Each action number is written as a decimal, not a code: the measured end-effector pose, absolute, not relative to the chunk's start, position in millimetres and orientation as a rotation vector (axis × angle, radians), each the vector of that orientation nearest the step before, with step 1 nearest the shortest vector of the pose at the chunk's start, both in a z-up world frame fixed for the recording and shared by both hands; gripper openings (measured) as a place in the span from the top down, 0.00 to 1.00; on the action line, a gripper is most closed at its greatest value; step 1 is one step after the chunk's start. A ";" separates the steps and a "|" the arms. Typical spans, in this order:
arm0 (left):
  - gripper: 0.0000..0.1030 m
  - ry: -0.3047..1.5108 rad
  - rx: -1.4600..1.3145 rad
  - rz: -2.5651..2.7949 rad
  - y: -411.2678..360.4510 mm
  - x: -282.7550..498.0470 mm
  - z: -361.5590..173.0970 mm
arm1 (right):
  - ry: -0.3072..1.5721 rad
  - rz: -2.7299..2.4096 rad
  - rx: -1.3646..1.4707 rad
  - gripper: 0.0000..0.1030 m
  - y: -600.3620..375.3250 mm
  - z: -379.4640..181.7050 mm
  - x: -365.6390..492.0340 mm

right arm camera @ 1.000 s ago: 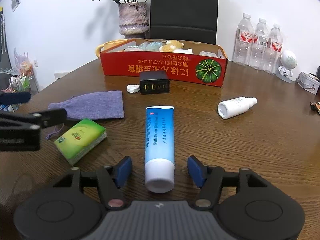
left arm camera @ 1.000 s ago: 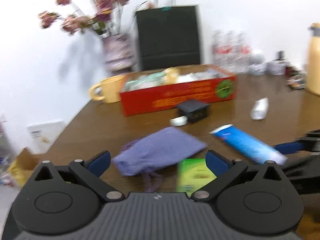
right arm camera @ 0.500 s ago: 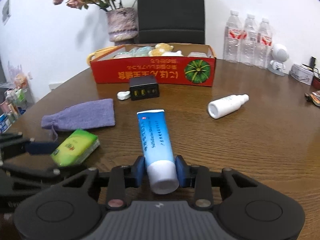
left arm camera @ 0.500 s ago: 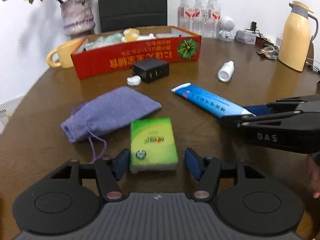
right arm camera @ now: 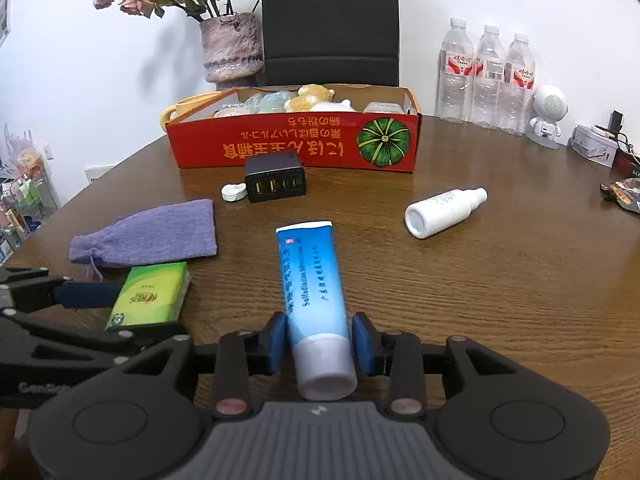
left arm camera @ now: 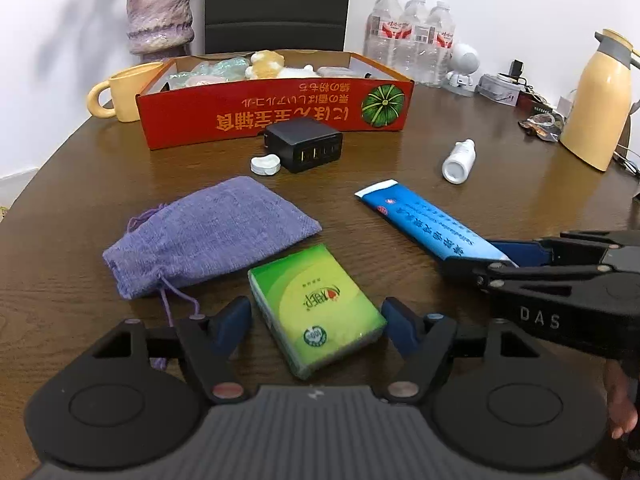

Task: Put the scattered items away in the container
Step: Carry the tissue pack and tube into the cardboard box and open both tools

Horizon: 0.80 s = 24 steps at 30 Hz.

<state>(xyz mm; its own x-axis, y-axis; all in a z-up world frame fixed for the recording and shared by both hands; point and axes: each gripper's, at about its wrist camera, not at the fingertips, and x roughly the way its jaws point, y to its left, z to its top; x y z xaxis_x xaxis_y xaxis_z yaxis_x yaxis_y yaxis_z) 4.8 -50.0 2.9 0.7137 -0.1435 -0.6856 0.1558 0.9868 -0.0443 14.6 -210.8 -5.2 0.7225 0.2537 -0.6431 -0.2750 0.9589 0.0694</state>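
My right gripper (right arm camera: 320,338) is shut on the white-capped end of a blue tube (right arm camera: 314,292) lying on the table; the tube also shows in the left wrist view (left arm camera: 424,224). My left gripper (left arm camera: 316,322) is open, its pads on either side of a green tissue pack (left arm camera: 314,306), which also shows in the right wrist view (right arm camera: 150,296). A purple pouch (left arm camera: 212,232), a black charger (left arm camera: 304,142), a small white case (left arm camera: 264,165) and a white bottle (left arm camera: 459,160) lie loose. The red cardboard box (left arm camera: 276,114) holds several items.
A yellow mug (left arm camera: 124,96) and a flower vase (left arm camera: 160,16) stand left of the box. Water bottles (left arm camera: 408,36), a white robot figure (left arm camera: 464,64) and a yellow thermos (left arm camera: 596,100) stand at the back right. A black chair (left arm camera: 276,4) is behind the box.
My right gripper has closed on the tube's cap end. My left gripper has moved down and forward, so its open pads now flank the tissue pack.
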 end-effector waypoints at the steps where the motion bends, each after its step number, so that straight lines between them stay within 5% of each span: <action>1: 0.21 0.754 0.023 -0.166 -50.8 5.6 1.8 | 0.704 0.291 -0.034 0.65 -209.9 -5.7 15.3; 3: 0.23 0.744 0.054 -0.153 -54.2 6.8 -0.4 | 0.697 0.284 -0.046 0.60 -207.4 -6.8 15.7; 6: 0.39 0.721 0.079 -0.166 -56.6 3.7 -0.6 | 0.689 0.278 -0.060 0.61 -204.3 -7.8 15.6; 10: 0.44 0.724 0.063 -0.194 -52.9 0.2 2.5 | 0.687 0.287 -0.051 0.70 -204.4 -7.0 14.6; 24: 0.46 0.480 0.038 -0.233 -21.0 40.8 102.1 | 0.497 0.353 0.031 0.71 -223.2 63.8 21.9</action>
